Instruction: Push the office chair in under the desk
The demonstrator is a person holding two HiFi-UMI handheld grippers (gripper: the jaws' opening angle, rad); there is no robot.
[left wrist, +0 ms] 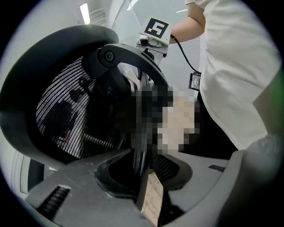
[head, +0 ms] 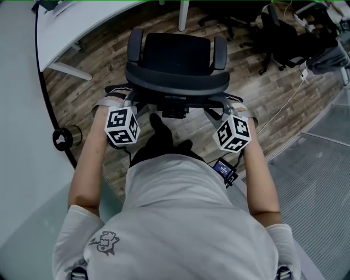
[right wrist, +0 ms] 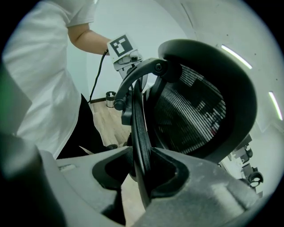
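Observation:
The black office chair (head: 178, 60) stands on the wood floor right in front of me, its seat pointing toward the white desk (head: 82, 22) at the top left. My left gripper (head: 127, 99) grips the left rim of the mesh backrest (left wrist: 66, 106), and in the left gripper view the thin black rim runs between the two pads of that gripper (left wrist: 141, 164). On the right side, my right gripper (head: 227, 105) holds the rim the same way; the right gripper view shows the black rim (right wrist: 137, 115) pinched in that gripper (right wrist: 140, 170).
A white desk leg (head: 183, 15) stands beyond the chair. More black office chairs (head: 273, 38) crowd the top right, and a white cable (head: 284, 106) trails over the floor. A small round spool (head: 66, 138) sits by the curved floor edge at the left.

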